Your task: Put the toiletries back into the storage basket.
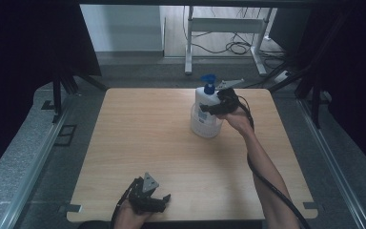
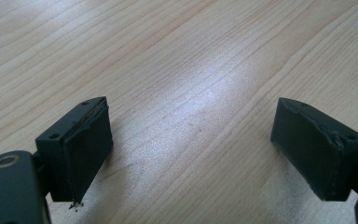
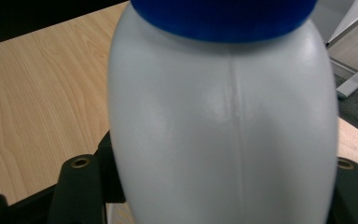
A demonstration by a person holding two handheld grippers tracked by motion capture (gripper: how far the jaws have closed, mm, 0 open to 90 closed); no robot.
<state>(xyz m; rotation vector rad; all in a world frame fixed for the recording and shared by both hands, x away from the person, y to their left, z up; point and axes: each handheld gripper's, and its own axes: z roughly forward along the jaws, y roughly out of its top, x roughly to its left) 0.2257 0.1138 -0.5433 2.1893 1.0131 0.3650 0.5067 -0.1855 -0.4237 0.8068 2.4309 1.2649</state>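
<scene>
A white pump bottle [image 1: 204,114] with a blue pump head [image 1: 208,83] stands upright at the back right of the wooden table [image 1: 143,133]. My right gripper [image 1: 209,109] reaches in from the right and is shut on the bottle's body, just below the neck. In the right gripper view the bottle [image 3: 223,130] sits between the black jaws, its blue collar [image 3: 223,16] at the top. My left gripper [image 1: 164,202] lies low at the table's front edge, left of centre. It is open, its pads [image 2: 86,149] wide apart over bare wood with nothing between them.
Grey floor and metal rails [image 1: 38,157] flank the table on both sides. Behind it stand a white desk frame [image 1: 228,28] and loose cables [image 1: 238,46] on the floor. A black cable [image 1: 271,183] trails along my right forearm.
</scene>
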